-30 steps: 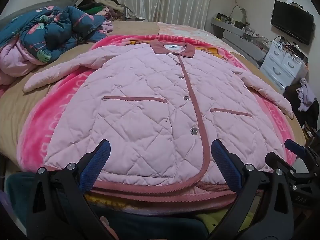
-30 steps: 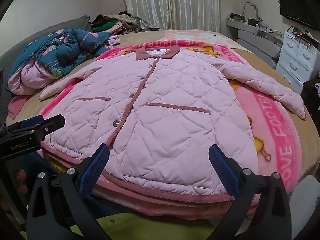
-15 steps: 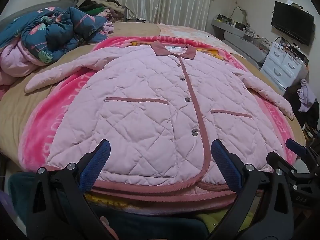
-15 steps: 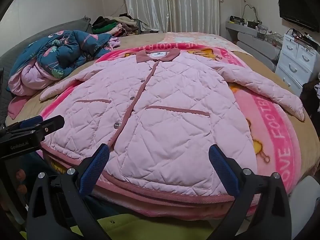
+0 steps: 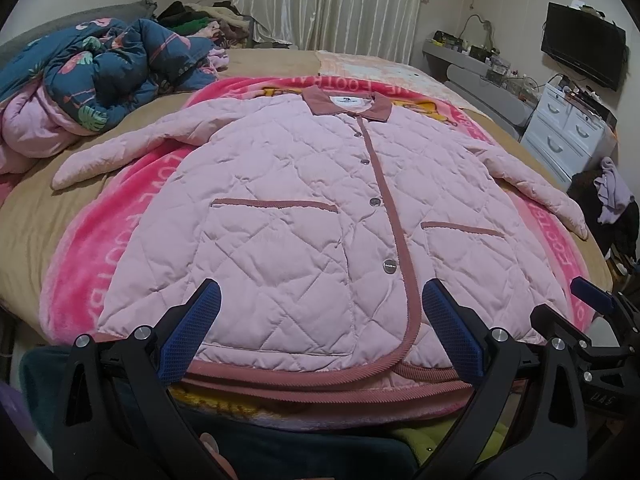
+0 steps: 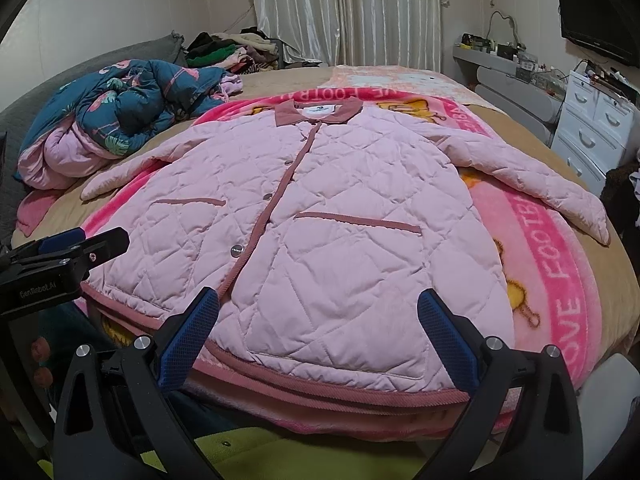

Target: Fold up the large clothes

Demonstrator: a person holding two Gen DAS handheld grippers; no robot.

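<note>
1. The left gripper (image 5: 320,328) has its jaws wide apart and empty, poised just short of the hem of the pink quilted jacket (image 5: 304,216).
2. The right gripper (image 6: 318,332) is likewise spread and holding nothing, beside the left one, facing the same hem.
3. The jacket lies flat and buttoned, front up, on a pink blanket (image 6: 560,280) on the bed (image 5: 24,232), sleeves spread out to both sides.
4. Beyond it, a crumpled blue floral quilt (image 5: 108,68) sits at the bed's far left.

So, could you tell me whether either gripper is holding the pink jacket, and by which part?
Nothing is held: the left gripper and right gripper are both open near the pink jacket's hem.
</note>
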